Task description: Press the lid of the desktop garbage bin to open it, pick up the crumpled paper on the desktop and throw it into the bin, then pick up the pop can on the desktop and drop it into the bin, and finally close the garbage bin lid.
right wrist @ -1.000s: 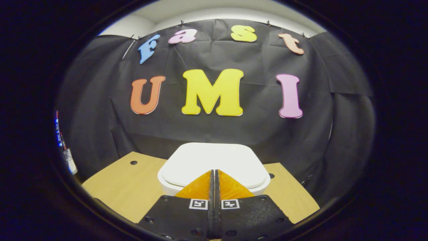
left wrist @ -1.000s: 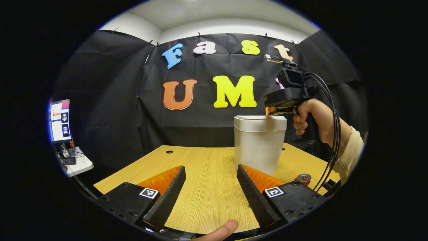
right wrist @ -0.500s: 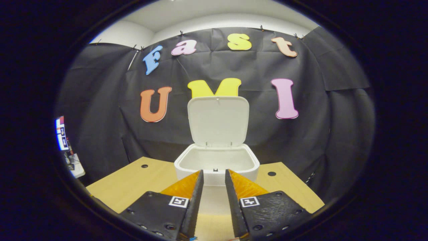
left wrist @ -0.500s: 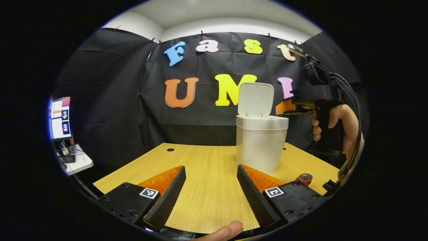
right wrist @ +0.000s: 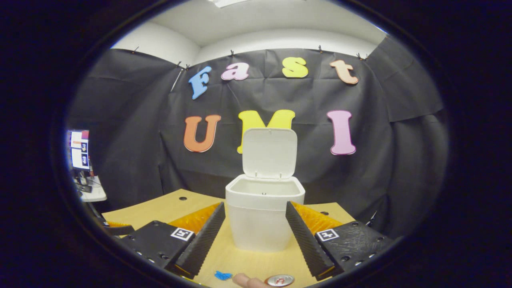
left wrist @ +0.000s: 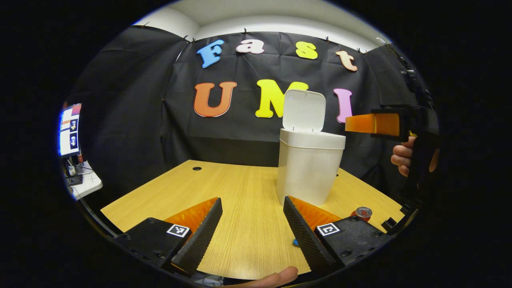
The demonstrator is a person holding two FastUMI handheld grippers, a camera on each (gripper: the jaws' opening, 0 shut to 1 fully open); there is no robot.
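A lit monitor [left wrist: 69, 130] stands beside the wooden table [left wrist: 224, 192].

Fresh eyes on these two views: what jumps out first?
The white bin at mid-desk, its lid flipped upright and the inside looking bare. The right claw hangs open in front of it, with the pop can on the desk just below. In the left gripper view the left claw is open over the wooden desk.

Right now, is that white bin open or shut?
Open. The lid stands upright behind the bin, and its hollow inside shows.
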